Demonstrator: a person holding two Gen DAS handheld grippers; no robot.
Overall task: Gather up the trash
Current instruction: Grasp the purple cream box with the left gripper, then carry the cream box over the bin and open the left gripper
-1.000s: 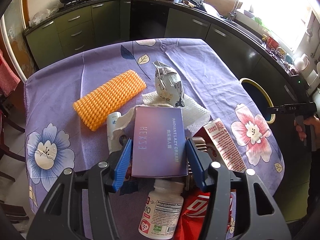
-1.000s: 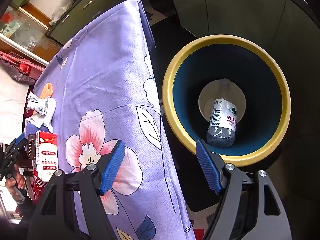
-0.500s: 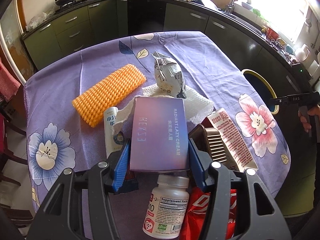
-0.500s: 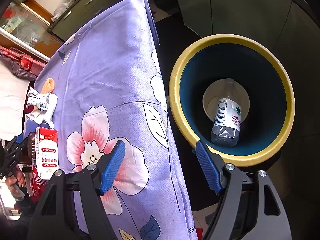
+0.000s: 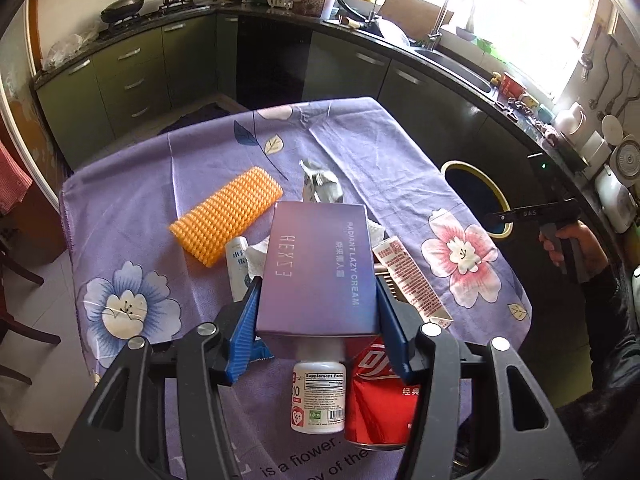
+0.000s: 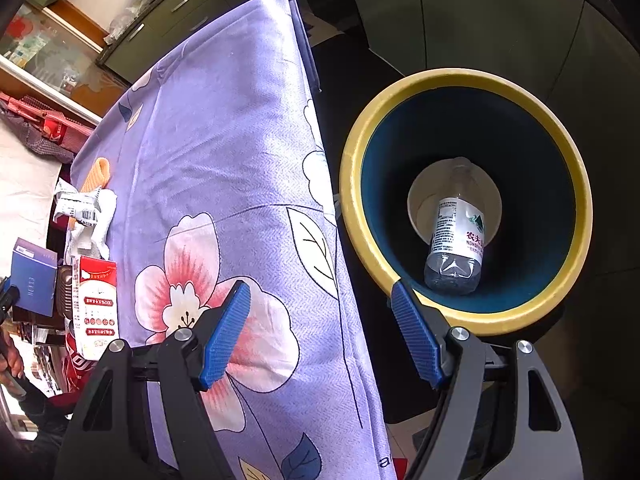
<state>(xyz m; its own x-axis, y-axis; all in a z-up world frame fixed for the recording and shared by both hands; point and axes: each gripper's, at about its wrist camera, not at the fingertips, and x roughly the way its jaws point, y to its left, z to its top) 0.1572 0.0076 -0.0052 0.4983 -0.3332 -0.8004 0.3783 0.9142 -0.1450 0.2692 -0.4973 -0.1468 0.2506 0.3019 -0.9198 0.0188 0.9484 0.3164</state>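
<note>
My left gripper is shut on a purple cream box, also seen as the purple cream box, and holds it lifted above the table's litter. Under it lie a white supplement bottle, a red can, a red-and-white carton, a small white tube, crumpled tissue, a silver wrapper and an orange foam net. My right gripper hangs open and empty over the table's edge, beside the yellow-rimmed bin that holds a plastic water bottle.
The table wears a purple flowered cloth. The bin stands on the floor at its right side. Dark kitchen cabinets and a counter with a sink ring the room. A hand holds the right gripper's handle.
My left gripper has risen with the purple box, so the table items below look smaller and farther. The right gripper has stayed over the bin's near rim.
</note>
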